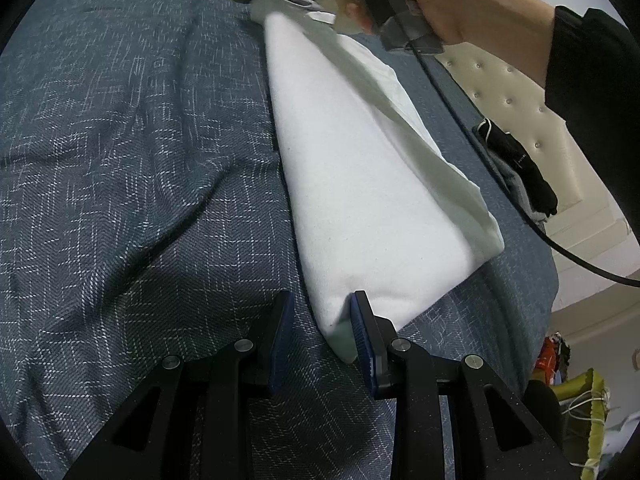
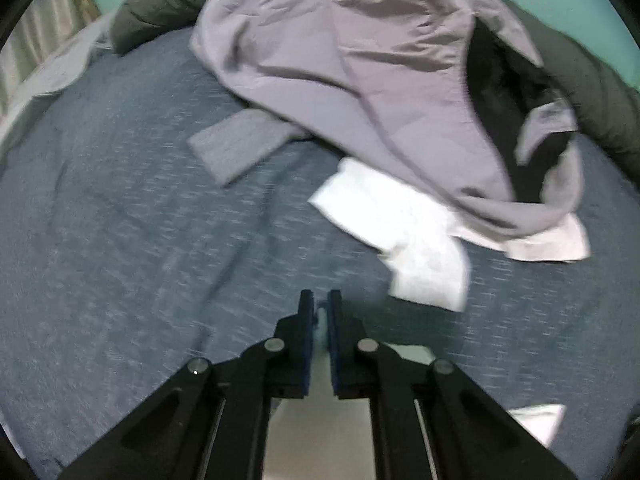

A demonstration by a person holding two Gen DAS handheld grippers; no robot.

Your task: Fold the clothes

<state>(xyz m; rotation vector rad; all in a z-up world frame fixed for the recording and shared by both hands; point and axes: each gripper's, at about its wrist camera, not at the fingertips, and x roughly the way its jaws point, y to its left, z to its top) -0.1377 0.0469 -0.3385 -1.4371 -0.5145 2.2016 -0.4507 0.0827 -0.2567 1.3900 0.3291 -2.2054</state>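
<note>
Your left gripper [image 1: 322,316] stands spread, the white shirt [image 1: 360,184] corner resting against one pad, not pinched. Your right gripper [image 2: 320,312] is nearly pressed together on a pale sliver of fabric, and the shirt hangs stretched above the bed [image 1: 120,160]. If you pull now, the left corner will likely slip free and the fold collapses.

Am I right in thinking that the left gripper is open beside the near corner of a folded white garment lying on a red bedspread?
Not quite: the bedspread is dark blue-grey with a pale woven pattern, not red, as the left wrist view shows. The rest holds: the left gripper is open, its fingers apart at the near corner of the folded white garment.
</note>
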